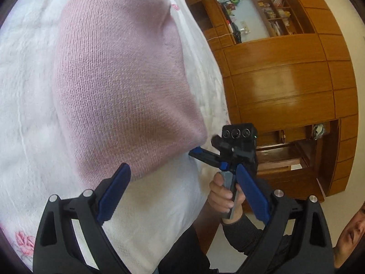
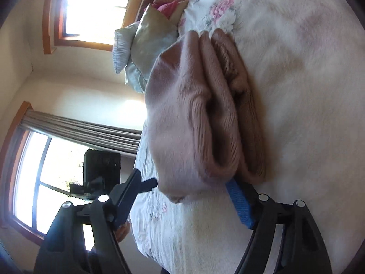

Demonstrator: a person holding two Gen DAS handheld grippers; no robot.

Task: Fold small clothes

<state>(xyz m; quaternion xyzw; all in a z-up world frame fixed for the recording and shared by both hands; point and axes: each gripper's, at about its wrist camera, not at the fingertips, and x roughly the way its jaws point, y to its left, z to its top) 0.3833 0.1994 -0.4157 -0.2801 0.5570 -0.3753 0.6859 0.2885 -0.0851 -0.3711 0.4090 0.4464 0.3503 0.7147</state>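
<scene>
Working left to right: my left hand-held gripper (image 1: 182,194) hovers spread just short of the pink knit (image 1: 123,80), which lies folded on the bed (image 1: 27,114). It looks soft, light and floppy; I'd take it at the near edge. My right hand-held gripper (image 2: 182,202), also spread, is tilted with one pad under that edge.

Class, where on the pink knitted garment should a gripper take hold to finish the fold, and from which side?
Grip the pink knitted garment at its near rounded folded edge, coming from the bed's front edge: the stacked layers bulge there, and the open right gripper already straddles them.
</scene>
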